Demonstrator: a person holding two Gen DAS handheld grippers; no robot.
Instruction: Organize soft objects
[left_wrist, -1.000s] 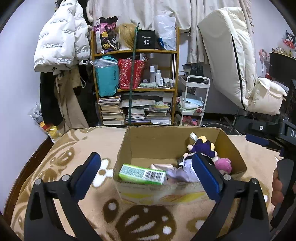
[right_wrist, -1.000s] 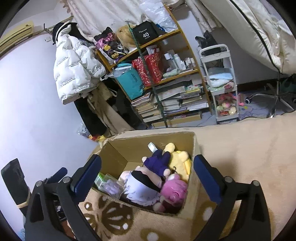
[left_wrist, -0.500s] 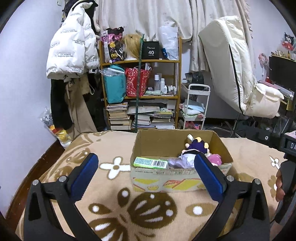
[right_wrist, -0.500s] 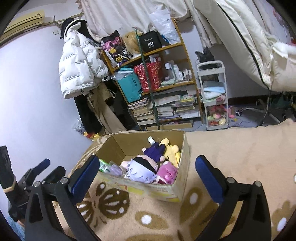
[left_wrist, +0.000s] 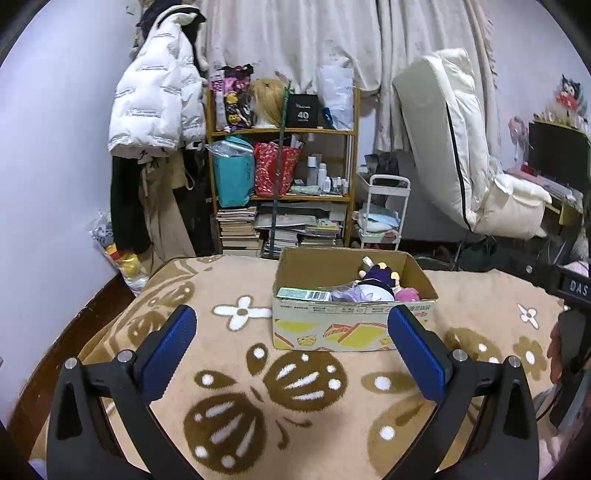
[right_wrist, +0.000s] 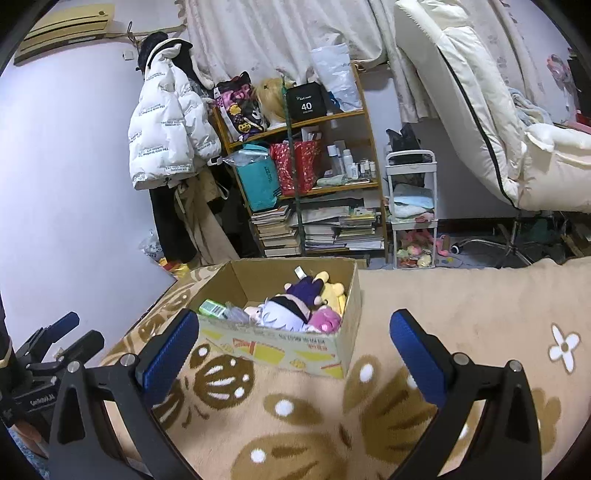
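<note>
A cardboard box (left_wrist: 351, 328) (right_wrist: 295, 350) stands on the tan patterned blanket (left_wrist: 295, 406). It holds plush toys: a purple and white doll (left_wrist: 373, 286) (right_wrist: 291, 310), a pink plush (left_wrist: 406, 294) (right_wrist: 325, 319), a yellow plush (right_wrist: 332, 290), and a green packet (left_wrist: 303, 294) (right_wrist: 212, 307). My left gripper (left_wrist: 291, 345) is open and empty, well back from the box. My right gripper (right_wrist: 293, 345) is open and empty, also short of the box. The left gripper shows at the far left of the right wrist view (right_wrist: 55, 343).
A wooden shelf (left_wrist: 280, 192) with bags, bottles and stacked books stands beyond the bed. A white puffer jacket (left_wrist: 155, 107) hangs to its left. A small white cart (left_wrist: 384, 214) and a cream recliner (left_wrist: 472, 177) stand at the right.
Both grippers have pulled back and up from the box, which now looks smaller and farther away. Both stay open and empty. The box contents have not moved.
</note>
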